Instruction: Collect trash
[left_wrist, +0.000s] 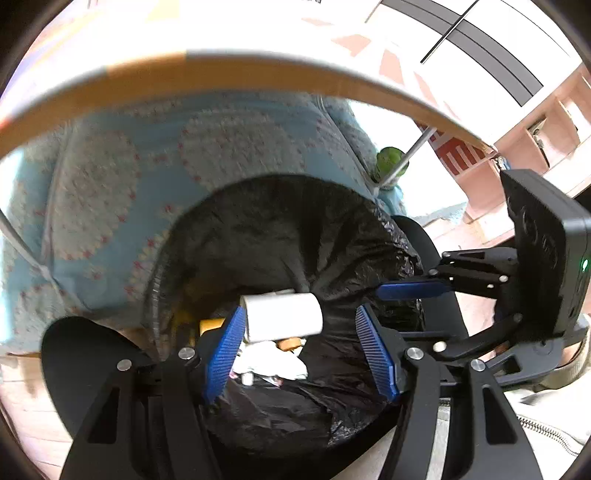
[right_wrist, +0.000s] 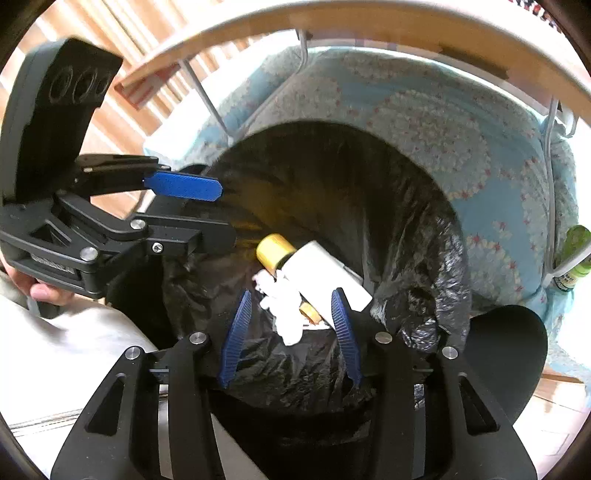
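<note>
A bin lined with a black trash bag (left_wrist: 295, 236) (right_wrist: 369, 192) stands below both grippers. Inside lie a white roll-shaped piece (left_wrist: 282, 317) (right_wrist: 328, 273), a yellow cylinder (right_wrist: 275, 251), crumpled white tissue (left_wrist: 269, 363) (right_wrist: 286, 314) and other scraps. My left gripper (left_wrist: 299, 325) is open over the bin mouth, its blue pads (left_wrist: 227, 350) either side of the white roll, not gripping it. My right gripper (right_wrist: 291, 310) is open above the bag too, empty. Each gripper shows in the other's view: the right one (left_wrist: 413, 290), the left one (right_wrist: 184, 186).
A wooden table edge (left_wrist: 258, 79) (right_wrist: 332, 22) arcs overhead on metal legs (right_wrist: 207, 96). A blue flowered cloth (left_wrist: 147, 166) (right_wrist: 461, 122) lies behind the bin. A green bottle (left_wrist: 389, 160) (right_wrist: 572, 254) stands by it. Pink shelves (left_wrist: 535, 140) are at right.
</note>
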